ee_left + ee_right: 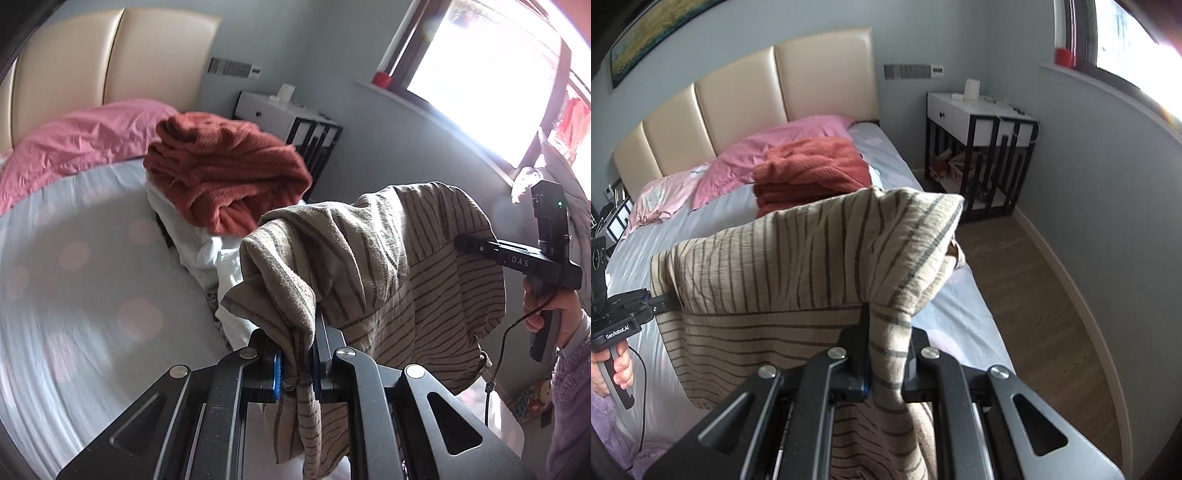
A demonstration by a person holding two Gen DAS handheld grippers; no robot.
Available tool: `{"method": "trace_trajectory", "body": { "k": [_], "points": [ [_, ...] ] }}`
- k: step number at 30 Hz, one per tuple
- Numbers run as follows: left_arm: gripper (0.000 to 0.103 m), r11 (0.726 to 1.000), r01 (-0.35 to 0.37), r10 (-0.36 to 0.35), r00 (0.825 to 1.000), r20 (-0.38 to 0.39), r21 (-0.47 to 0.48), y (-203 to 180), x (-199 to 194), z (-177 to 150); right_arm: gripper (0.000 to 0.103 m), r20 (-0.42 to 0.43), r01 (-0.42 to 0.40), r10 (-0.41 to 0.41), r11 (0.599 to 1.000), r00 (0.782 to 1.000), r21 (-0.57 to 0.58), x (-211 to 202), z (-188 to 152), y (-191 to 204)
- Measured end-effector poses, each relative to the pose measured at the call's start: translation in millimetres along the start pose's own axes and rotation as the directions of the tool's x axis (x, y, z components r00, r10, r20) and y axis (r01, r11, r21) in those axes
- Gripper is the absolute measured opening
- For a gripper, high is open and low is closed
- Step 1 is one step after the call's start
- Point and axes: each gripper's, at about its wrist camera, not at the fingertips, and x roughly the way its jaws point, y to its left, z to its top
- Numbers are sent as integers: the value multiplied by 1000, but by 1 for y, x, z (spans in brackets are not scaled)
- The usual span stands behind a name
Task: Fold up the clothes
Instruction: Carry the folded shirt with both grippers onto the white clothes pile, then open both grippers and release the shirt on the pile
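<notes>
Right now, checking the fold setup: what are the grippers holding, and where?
Both hold the striped garment: left gripper and right gripper each pinch a bunched corner.

- The right gripper (886, 332) is pinching a fold of the beige striped garment (798, 258) above the bed (960, 314).
- The left gripper (661, 301) is gripping the garment's far edge.
- A rust-red blanket (812, 170) is lying on the bed, beyond the garment.
- A white nightstand (979, 114) is standing beside the bed.
</notes>
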Motion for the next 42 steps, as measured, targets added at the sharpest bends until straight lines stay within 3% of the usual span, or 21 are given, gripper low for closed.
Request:
{"method": "trace_trajectory", "body": {
  "k": [7, 13, 20, 26, 31, 33, 34, 39, 42],
  "points": [
    [12, 998, -58, 54, 993, -109, -37, 45, 64, 6, 9, -112, -13, 12, 1000, 994, -4, 92, 7, -11],
    [12, 995, -80, 71, 985, -159, -53, 66, 97, -2, 9, -177, -46, 51, 999, 983, 27, 154, 1, -23],
    [13, 996, -74, 64, 982, -176, -56, 85, 119, -9, 9, -177, -98, 113, 991, 978, 90, 189, -14, -30],
    [13, 996, -79, 71, 982, -176, -38, 83, 120, -11, 10, -175, -102, 126, 985, 976, 138, 189, -15, -34],
    [21, 995, -104, 103, 982, -160, 2, 71, 106, -5, 20, -193, -34, 60, 990, 979, 134, 176, -8, -27],
    [34, 992, -127, 127, 981, -148, 9, 69, 96, -1, 24, -200, -1, 31, 989, 979, 147, 168, -5, -30],
    [36, 989, -149, 150, 979, -139, 18, 69, 92, 0, 25, -201, 24, 7, 989, 980, 149, 163, -3, -31],
    [37, 973, -227, 230, 967, -108, 43, 69, 59, 7, 28, -198, 161, -132, 977, 971, 140, 133, 1, -42],
    [37, 967, -251, 254, 963, -88, 40, 63, 38, 8, 28, -165, 181, -154, 970, 974, 162, 105, 0, -44]
  ]
}}
